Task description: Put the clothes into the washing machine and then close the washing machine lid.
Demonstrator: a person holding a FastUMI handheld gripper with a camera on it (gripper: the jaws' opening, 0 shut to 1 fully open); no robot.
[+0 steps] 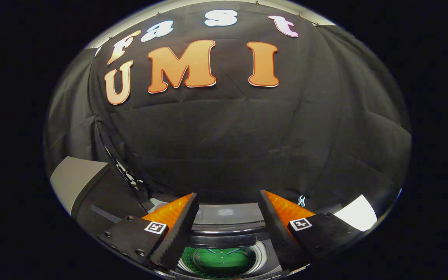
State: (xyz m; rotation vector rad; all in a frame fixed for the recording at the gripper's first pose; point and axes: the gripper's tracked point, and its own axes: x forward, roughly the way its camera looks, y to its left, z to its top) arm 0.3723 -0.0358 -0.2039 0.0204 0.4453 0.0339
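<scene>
My gripper (228,202) hangs spread wide and empty, the washing machine's open drum (221,259) lying straight below between my fingers at the frame's bottom centre, its raised lid (228,214) just beyond.

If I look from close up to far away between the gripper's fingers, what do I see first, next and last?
Drum of the washing machine, open and green inside, between the open gripper's fingers → raised lid just beyond them → black cloth wall farthest back.
</scene>
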